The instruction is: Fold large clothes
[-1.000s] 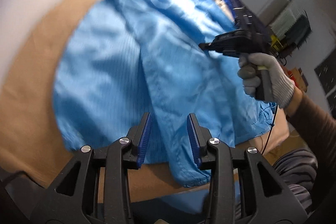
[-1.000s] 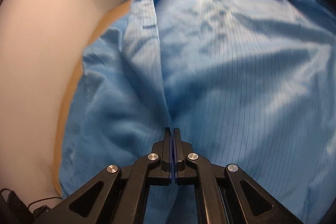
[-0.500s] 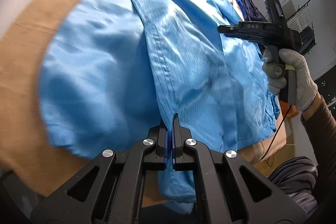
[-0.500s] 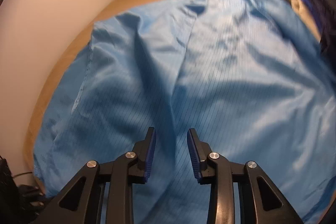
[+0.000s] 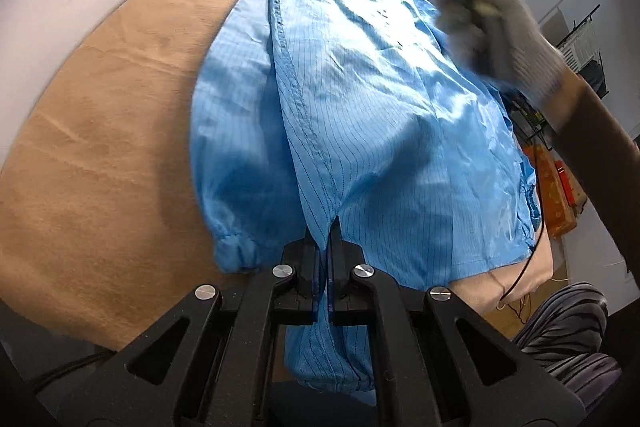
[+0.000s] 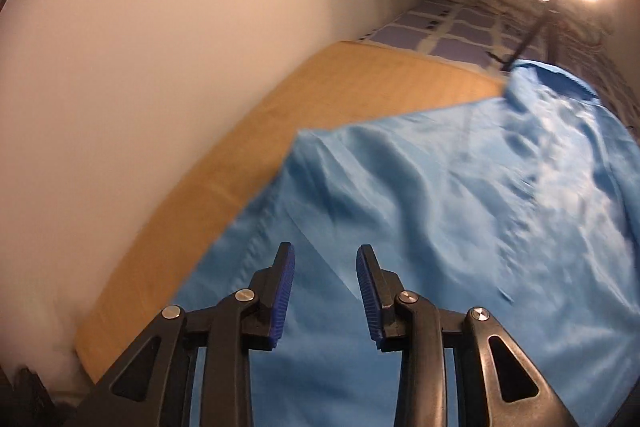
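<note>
Garment: blue striped coat spread on the tan desk.
Left claw: clamped on the coat's seam near the hem.
Right claw: jaws apart, empty, above the coat.

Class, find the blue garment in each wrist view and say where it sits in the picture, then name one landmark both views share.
Left wrist view: the blue garment fills the centre and right, its near edge pinched in the shut left gripper.
Right wrist view: the garment fills the lower right, beneath the open right gripper.
Shared landmark: the tan table against the white wall.
</note>
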### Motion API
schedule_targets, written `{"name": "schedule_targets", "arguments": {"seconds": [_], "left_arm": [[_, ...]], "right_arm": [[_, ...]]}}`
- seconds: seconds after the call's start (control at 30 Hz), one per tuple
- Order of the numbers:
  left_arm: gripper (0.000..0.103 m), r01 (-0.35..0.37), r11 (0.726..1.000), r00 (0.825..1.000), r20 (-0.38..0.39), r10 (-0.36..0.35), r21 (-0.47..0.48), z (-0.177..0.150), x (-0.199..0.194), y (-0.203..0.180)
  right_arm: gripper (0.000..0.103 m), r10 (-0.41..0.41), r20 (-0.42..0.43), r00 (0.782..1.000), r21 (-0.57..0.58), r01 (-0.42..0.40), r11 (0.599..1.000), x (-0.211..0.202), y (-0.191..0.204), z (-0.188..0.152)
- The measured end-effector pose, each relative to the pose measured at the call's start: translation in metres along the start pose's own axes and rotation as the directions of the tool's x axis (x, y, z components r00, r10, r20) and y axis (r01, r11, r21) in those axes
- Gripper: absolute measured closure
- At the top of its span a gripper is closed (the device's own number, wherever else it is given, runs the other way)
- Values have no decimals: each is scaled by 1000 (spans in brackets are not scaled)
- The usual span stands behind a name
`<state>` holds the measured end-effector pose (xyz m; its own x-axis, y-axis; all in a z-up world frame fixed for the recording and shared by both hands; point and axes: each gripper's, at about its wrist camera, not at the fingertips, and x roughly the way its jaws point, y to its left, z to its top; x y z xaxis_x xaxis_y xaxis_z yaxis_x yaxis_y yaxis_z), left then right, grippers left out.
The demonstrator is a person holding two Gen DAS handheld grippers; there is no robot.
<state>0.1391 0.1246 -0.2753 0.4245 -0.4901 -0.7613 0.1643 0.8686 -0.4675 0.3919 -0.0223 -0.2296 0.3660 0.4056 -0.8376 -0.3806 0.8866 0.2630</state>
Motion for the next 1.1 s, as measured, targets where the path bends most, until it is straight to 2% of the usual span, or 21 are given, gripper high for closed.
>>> {"name": "schedule_targets", "arguments": {"seconds": [0.1, 0.2, 0.27, 0.3, 0.33, 0.37, 0.4, 0.47, 0.6, 0.7, 0.77, 0.8, 0.83, 0.87, 0.93, 1.0, 1.1], "left_arm": [[103, 6, 1000, 1000, 0, -6, 0, 0, 1, 5], [103, 15, 1000, 1000, -5, -15, -3, 0, 4, 7], [103, 16, 1000, 1000, -5, -16, 7, 0, 6, 5], [103, 13, 1000, 1000, -4, -13, 10, 1, 6, 5], [103, 13, 1000, 1000, 0, -13, 15, 1, 6, 5], [103, 12, 1000, 1000, 3, -12, 20, 1, 5, 4], [103, 9, 1000, 1000, 7, -9, 24, 1, 3, 5], [103, -8, 1000, 1000, 25, 8, 29, 3, -3, 7], [103, -47, 999, 997, 59, 47, 5, 5, -10, 16], [103, -138, 990, 988, 69, 137, 8, 3, -7, 26], [103, -136, 991, 989, 61, 137, -9, 0, -6, 33], [101, -135, 991, 988, 69, 136, -18, -2, -8, 34], [88, -140, 990, 986, 82, 142, -31, -3, -12, 34], [63, -139, 989, 986, 91, 142, -39, -4, -15, 34], [48, -123, 991, 983, 128, 130, -61, -2, -20, 35], [48, -98, 992, 986, 123, 108, -85, 5, -18, 38], [48, -30, 992, 996, 85, 41, -125, 17, -3, 48]], "right_arm": [[69, -32, -24, 999, -16, 32, 999, 37, 17, 26], [51, -68, -51, 996, -36, 66, 997, 75, 30, 50], [50, -95, -65, 993, -42, 92, 995, 93, 35, 59], [54, -125, -75, 989, -49, 121, 991, 103, 37, 63], [62, -161, -86, 983, -55, 156, 986, 111, 37, 66], [85, -184, -98, 978, -62, 179, 982, 117, 37, 68], [99, -193, -111, 975, -67, 186, 980, 123, 36, 69], [103, -196, -106, 975, -70, 189, 979, 125, 36, 71], [103, -143, -68, 987, -21, 142, 990, 118, 31, 81], [103, -102, -34, 994, 30, 103, 994, 119, 30, 90], [92, -40, -13, 999, 57, 41, 998, 125, 29, 95], [77, 16, -5, 1000, 75, -15, 997, 125, 29, 95], [66, 67, 0, 998, 84, -67, 994, 123, 28, 94], [64, 101, 23, 995, 77, -102, 992, 114, 29, 92], [64, 72, 71, 995, 19, -73, 997, 92, 28, 87], [66, 38, 117, 992, 10, -40, 999, 68, 14, 79], [67, -82, 140, 987, 55, 75, 996, 43, -24, 62]]}}
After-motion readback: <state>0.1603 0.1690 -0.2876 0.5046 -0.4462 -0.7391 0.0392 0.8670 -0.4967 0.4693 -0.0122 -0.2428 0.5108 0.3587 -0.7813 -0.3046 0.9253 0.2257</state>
